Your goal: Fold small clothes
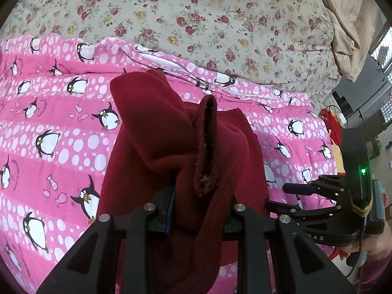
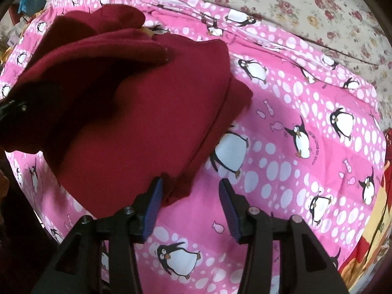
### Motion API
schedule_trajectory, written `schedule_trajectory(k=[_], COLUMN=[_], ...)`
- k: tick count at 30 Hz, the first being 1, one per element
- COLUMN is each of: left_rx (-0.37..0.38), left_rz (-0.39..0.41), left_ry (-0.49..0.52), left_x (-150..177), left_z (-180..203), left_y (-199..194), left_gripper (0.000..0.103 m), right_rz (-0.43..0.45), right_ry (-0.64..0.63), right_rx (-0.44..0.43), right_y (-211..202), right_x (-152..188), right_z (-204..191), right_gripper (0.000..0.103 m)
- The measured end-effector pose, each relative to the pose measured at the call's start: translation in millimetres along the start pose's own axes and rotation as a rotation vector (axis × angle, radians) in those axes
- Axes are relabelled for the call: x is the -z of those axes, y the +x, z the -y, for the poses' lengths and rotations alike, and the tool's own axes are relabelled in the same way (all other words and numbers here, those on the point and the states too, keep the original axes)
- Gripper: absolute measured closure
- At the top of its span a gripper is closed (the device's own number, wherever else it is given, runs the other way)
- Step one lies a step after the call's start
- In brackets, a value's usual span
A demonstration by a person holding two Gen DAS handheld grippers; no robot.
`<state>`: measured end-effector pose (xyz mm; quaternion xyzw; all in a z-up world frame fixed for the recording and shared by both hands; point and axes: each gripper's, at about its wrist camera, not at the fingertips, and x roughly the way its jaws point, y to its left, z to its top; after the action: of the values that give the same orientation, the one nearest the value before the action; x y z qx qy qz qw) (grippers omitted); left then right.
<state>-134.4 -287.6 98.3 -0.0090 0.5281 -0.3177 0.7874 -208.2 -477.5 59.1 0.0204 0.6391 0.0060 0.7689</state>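
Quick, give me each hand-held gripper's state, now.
Left hand-held gripper: shut on the dark red garment, lifting a bunch of it.
Right hand-held gripper: open, holding nothing; the garment's edge lies by its left pad.

The dark red garment [image 1: 156, 147] bunches over my left tongs [image 1: 201, 210], so I cannot see either pad tip or what fabric layer they pinch. Its lower end runs off the bottom edge. From my right wrist, the garment's far left side sinks into shadow, and the left tongs are cut off there.
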Motion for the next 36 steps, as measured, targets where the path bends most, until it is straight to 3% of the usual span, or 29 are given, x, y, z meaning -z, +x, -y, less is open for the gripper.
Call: schedule_trajectory(k=[10, 18, 23, 30, 34, 36], left_rx=[0.000, -0.009, 0.003, 0.108, 0.186, 0.265], left_rz=[-0.005, -0.025, -0.035, -0.117, -0.105, -0.080], left_ry=[0.022, 0.053, 0.049, 0.020, 0.006, 0.026], left_x=[3.2, 4.3, -0.8, 6.5, 9.0, 9.3], left_z=[11.2, 40.9, 65.8, 74.9, 62.6, 59.0], left_y=[1.5, 15.0, 29.5, 59.0, 33.1, 8.3], left_gripper=[0.099, 0.099, 0.099, 0.091, 0.076, 0.071], right_rz=[0.051, 0.129, 0.145, 0.154, 0.163, 0.171], right_ry=[0.158, 0.297, 0.309, 0.335, 0.324, 0.332], right_rx=[0.110, 0.051, 0.040, 0.003, -0.005, -0.014], right_y=[-13.1, -23.6, -19.3, -16.3, -17.2, -18.8], right_x=[54.4, 86.0, 85.4, 87.6, 89.1, 90.4], right_z=[45.7, 66.6, 66.9, 69.5, 66.4, 66.7], right_gripper=[0.053, 0.047, 0.047, 0.047, 0.046, 0.045])
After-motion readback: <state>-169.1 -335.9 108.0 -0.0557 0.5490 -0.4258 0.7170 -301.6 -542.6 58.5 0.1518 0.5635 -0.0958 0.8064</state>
